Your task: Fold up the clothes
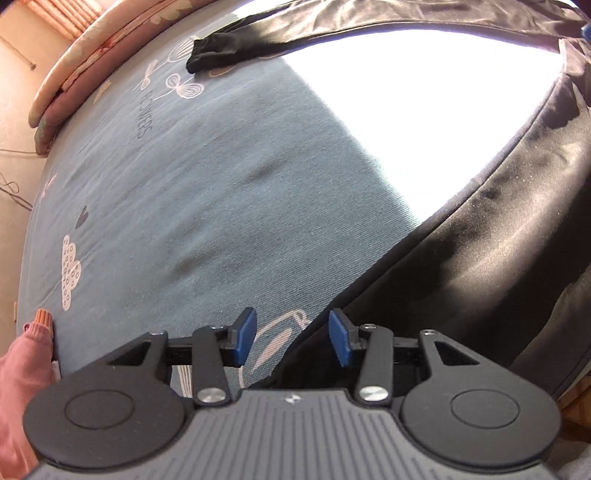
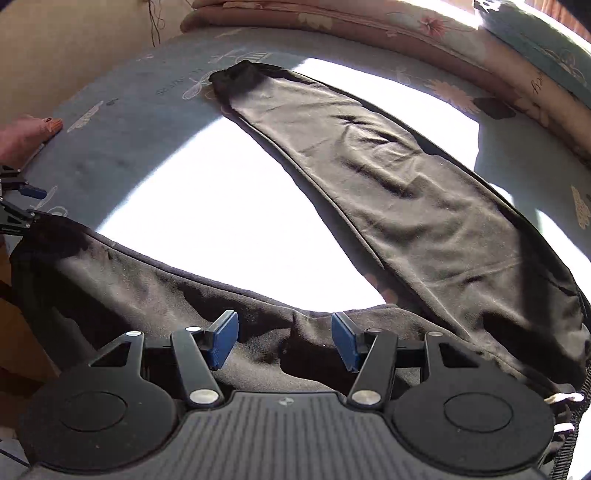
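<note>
Black trousers [image 2: 424, 192] spread across the blue patterned bed sheet [image 1: 184, 184], one leg stretching toward the far edge of the bed and ending in a gathered cuff [image 2: 236, 75], the other leg running along the near edge toward the near left corner. Strong sunlight on the sheet between the two legs. Left gripper [image 1: 291, 338] poised over the near edge where sheet meets the dark cloth, blue fingers [image 1: 245, 336] apart, nothing pinched between them. Right gripper [image 2: 284, 339] above the trousers' crotch area, fingers [image 2: 223, 339] wide, gripping nothing. Folded floral quilt [image 2: 369, 22] along the far edge. Pink sleeve [image 1: 22, 369] at the near left corner.
</note>
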Demonstrator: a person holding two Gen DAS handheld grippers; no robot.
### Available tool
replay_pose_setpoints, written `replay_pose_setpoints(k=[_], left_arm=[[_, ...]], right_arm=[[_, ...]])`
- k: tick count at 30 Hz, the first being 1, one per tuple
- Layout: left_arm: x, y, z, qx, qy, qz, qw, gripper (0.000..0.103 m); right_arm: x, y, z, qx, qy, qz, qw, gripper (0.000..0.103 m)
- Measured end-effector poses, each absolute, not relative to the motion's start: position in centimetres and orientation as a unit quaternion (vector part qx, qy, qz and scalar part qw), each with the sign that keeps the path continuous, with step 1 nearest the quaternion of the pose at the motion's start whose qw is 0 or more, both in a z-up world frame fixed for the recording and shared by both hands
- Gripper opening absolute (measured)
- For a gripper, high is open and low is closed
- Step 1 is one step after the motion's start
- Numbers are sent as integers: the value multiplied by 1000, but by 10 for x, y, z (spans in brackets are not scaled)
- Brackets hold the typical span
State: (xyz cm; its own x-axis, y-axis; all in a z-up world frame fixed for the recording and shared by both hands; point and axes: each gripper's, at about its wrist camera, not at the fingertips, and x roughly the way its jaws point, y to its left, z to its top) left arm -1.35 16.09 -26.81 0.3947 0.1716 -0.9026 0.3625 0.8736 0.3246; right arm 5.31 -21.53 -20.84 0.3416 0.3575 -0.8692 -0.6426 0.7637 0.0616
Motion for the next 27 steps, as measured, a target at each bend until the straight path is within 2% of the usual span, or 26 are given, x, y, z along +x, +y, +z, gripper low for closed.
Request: replay_pose_setpoints(k=[8,14,15,17,18,19,20,21,24,27], left_arm=[[-10,163,-285,270,542,-147,782,41],[-13,170,-290,266,544,-184,774,39],[-12,171,-290,265,543,-187,774,38],[-12,170,-290,260,544,-195,773,29],[-13,167,-290,263,542,-198,773,16],[-18,163,-291,279,534,-199,773,6],[-23,158,-292,296,526,-200,772,5],[-27,154,-292,309,518,-200,772,3],[-29,153,-286,312,503,-181,785,2],[-17,161,-274,280,496,-154,807,2]], right_arm=[[57,-86,-245,-253,450,465,720,61],[71,-39,-279,-320,466,500,656,53],[71,-35,-284,-333,468,502,647,52],[66,-33,-288,-356,459,512,633,52],[64,-32,-288,-364,453,517,628,48],[63,-32,-287,-367,452,520,625,35],[61,-31,-286,-367,452,526,620,25],[59,-31,-284,-367,452,531,615,9],[54,-30,-282,-379,443,532,615,4],[60,-29,-274,-374,429,513,642,3]])
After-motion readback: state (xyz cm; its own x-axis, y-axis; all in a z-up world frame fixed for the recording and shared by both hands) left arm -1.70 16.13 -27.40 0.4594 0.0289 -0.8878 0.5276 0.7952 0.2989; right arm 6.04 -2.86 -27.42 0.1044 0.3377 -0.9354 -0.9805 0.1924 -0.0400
